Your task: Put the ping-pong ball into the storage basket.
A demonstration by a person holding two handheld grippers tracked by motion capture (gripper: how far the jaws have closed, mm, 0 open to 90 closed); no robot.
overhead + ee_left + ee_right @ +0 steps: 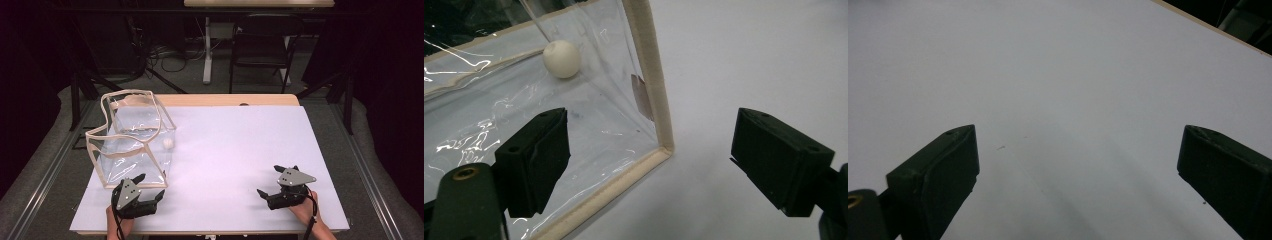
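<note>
At the bench's (235, 150) left, the left claw (150, 187) is spread wide and released, grasping nothing; its jaws straddle the near corner of a clear bag (132, 137) with cream trim, apparently without touching. A white ball (561, 58) lies inside the bag. No readable writing. At right, the right claw (275, 181) gapes wide over bare bench, empty.

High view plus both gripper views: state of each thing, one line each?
clear bag: open at the top, standing on the table, walls sagging.
white ball: inside the bag, resting at its bottom, not held.
left tool: open, empty, just short of the bag's near corner.
right tool: open, empty, over bare table.
table: white sheet laid flat on it.
</note>
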